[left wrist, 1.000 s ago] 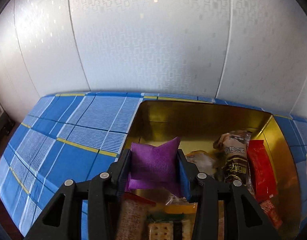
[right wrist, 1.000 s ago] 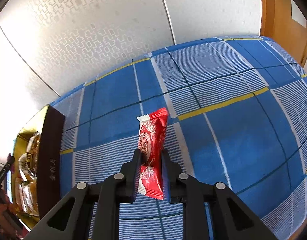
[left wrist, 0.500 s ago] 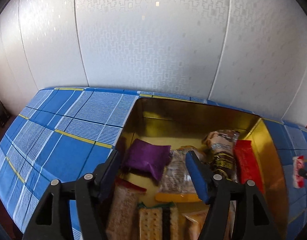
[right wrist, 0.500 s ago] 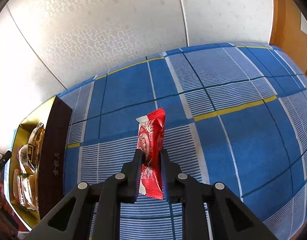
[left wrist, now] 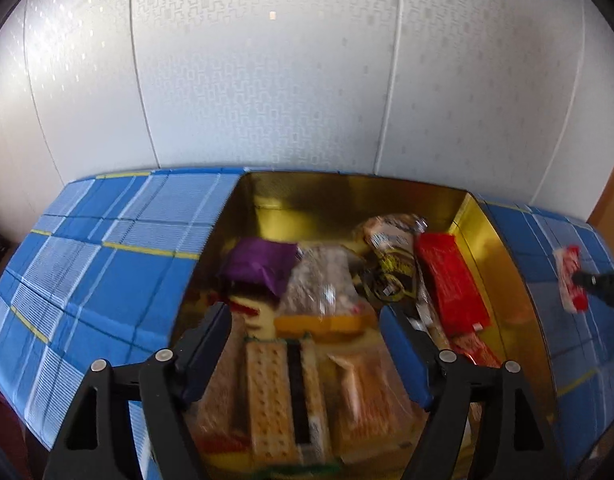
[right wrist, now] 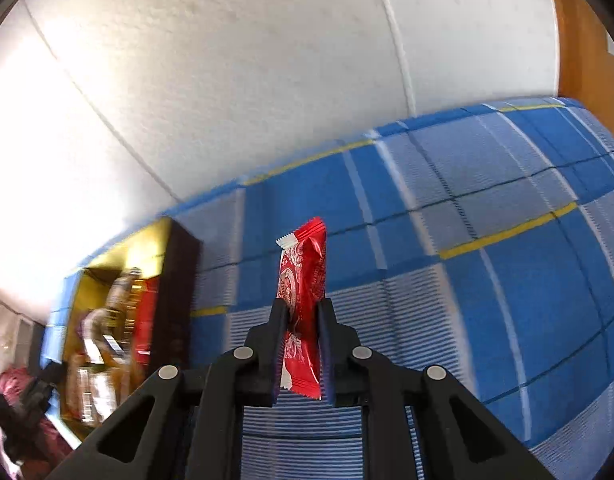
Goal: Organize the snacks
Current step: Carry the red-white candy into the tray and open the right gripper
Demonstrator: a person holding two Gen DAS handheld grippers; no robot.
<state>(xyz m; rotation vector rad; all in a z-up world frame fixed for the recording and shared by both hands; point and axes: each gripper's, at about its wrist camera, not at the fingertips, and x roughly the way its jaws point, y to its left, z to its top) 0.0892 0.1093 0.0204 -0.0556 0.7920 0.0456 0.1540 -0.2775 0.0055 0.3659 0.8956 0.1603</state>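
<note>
A gold-lined box (left wrist: 503, 264) on the blue plaid tablecloth (left wrist: 107, 264) holds several snacks. The purple packet (left wrist: 263, 264) lies at the box's back left, beside a red packet (left wrist: 451, 280) and crackers (left wrist: 279, 384). Above the box hangs my left gripper (left wrist: 305, 316), its jaws opening with nothing held between them. My right gripper (right wrist: 301, 312) is shut on a red candy wrapper (right wrist: 303, 280), held upright above the cloth to the right of the box (right wrist: 179, 280). That wrapper (left wrist: 569, 280) also shows at the right edge of the left wrist view.
A white patterned wall (left wrist: 267, 80) stands close behind the table. A wooden door frame (right wrist: 583, 56) is at the far right. The dark outer wall of the box faces the right gripper. Plaid cloth stretches to the right of the box (right wrist: 507, 280).
My left gripper let go of the purple packet, which dropped into the box, and drew back with jaws widening. My right gripper rose and shifted toward the box with the red wrapper.
</note>
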